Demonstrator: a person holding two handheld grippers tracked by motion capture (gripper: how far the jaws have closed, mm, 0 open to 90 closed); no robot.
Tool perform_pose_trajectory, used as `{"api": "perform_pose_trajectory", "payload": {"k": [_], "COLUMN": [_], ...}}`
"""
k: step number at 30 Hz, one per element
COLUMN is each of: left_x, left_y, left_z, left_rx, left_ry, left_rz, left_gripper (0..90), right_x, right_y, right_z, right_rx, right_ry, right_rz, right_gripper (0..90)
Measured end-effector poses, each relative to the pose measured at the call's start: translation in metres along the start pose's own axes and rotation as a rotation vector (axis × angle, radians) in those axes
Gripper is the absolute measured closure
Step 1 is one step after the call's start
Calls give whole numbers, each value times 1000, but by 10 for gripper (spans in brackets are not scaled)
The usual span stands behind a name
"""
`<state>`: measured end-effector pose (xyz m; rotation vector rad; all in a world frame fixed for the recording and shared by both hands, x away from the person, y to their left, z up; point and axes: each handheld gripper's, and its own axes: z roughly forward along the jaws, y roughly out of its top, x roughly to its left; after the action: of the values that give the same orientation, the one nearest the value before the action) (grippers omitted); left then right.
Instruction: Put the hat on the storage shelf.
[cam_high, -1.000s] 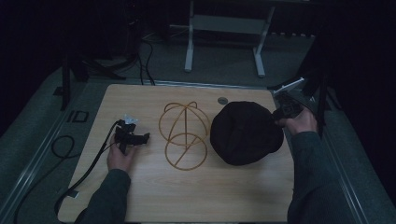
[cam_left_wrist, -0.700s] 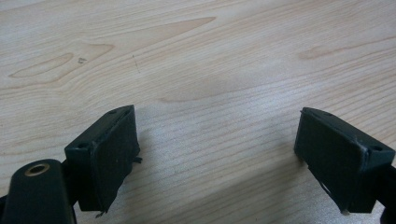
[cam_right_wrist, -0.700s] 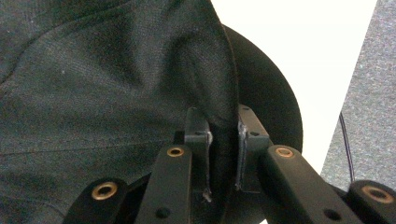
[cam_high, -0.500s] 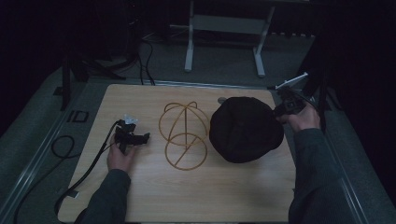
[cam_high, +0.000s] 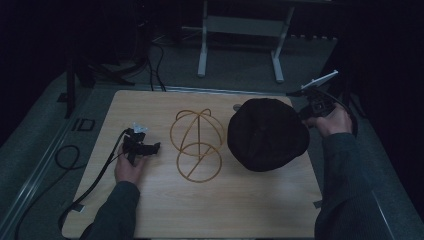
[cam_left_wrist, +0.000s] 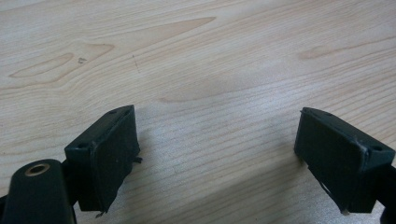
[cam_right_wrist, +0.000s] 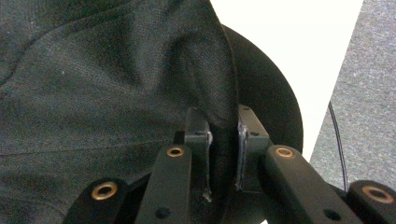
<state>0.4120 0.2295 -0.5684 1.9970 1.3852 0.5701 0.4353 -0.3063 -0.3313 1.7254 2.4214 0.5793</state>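
on the table (cam_high: 150, 210), one dark cap (cam_high: 265, 135), one wire stand (cam_high: 197, 145), two hand-held grippers

A pale metal stand (cam_high: 239, 37) stands on grey floor beyond the wooden table (cam_high: 150, 200).

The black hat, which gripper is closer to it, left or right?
Right. The right gripper is shut on the black hat at its edge. The left gripper rests across the table, beyond the wire stand.
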Motion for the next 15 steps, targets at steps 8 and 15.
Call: {"api": "perform_pose_trajectory", "payload": {"k": [8,15], "left_x": [0,0], "left_y": [0,0], "left_z": [0,0], "left_rx": [0,0], "left_ry": [0,0], "left_rz": [0,0], "left_gripper": [132,132], "right_x": [3,4], "right_y": [3,6], "right_z": [-12,-18], "right_rx": [-16,-19], "right_ry": [15,26], "right_rz": [-7,-11], "right_gripper": [787,787]}}
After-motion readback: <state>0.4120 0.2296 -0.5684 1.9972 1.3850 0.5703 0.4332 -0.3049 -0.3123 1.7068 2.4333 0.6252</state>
